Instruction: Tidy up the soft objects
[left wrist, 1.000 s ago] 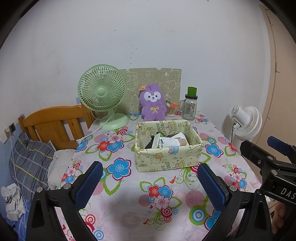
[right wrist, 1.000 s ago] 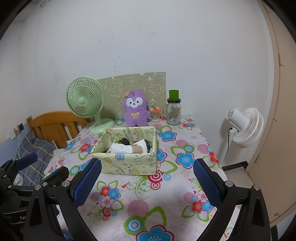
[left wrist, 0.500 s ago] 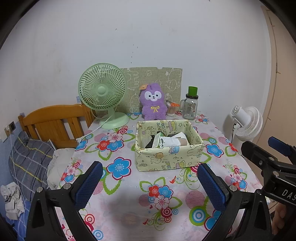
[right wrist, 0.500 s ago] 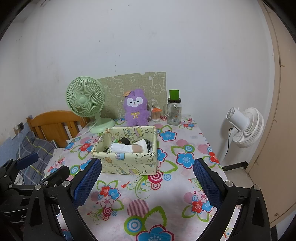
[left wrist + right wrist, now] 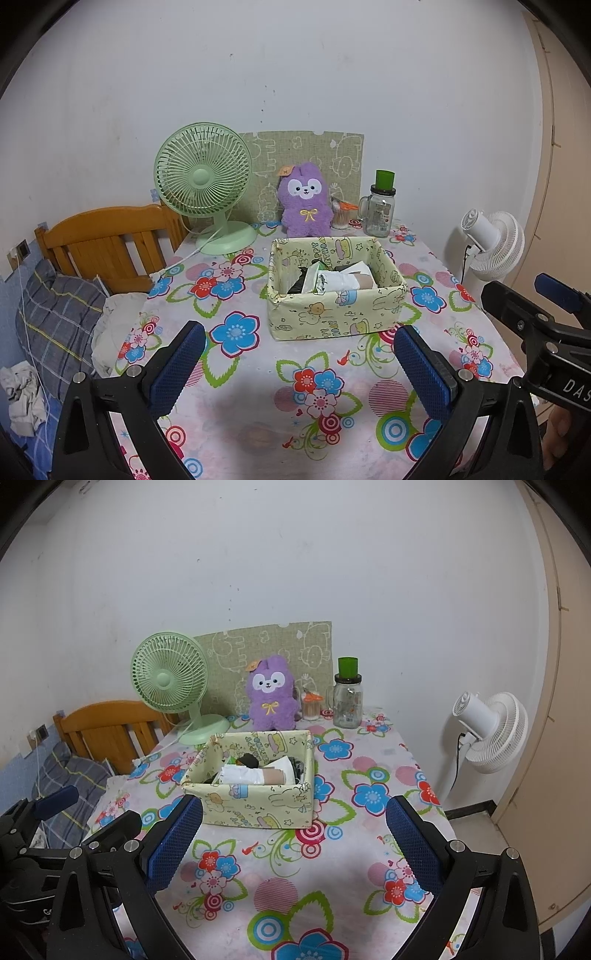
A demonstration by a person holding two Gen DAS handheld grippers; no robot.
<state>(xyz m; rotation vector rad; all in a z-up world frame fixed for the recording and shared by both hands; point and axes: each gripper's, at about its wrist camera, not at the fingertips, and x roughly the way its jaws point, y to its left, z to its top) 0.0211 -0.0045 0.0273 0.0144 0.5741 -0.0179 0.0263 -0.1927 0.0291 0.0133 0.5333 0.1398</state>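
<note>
A pale green cartoon-print box (image 5: 334, 315) (image 5: 255, 805) sits mid-table, holding several soft packets and dark items. A purple plush rabbit (image 5: 304, 201) (image 5: 271, 694) stands upright behind it by the wall. My left gripper (image 5: 301, 367) hangs open above the near part of the flowered tablecloth (image 5: 236, 413), short of the box, with nothing between its blue pads. My right gripper (image 5: 293, 843) is open too, just in front of the box and empty. Each gripper shows at the side of the other's view.
A green desk fan (image 5: 205, 186) stands back left, its cord trailing across the cloth. A glass jar with a green lid (image 5: 380, 210) and a small cup are back right. A white floor fan (image 5: 493, 243) stands right of the table; a wooden headboard (image 5: 107, 243) and bedding lie left.
Both views have drifted slightly; the box and plush sit a little lower in frame. Both grippers stay open and empty.
</note>
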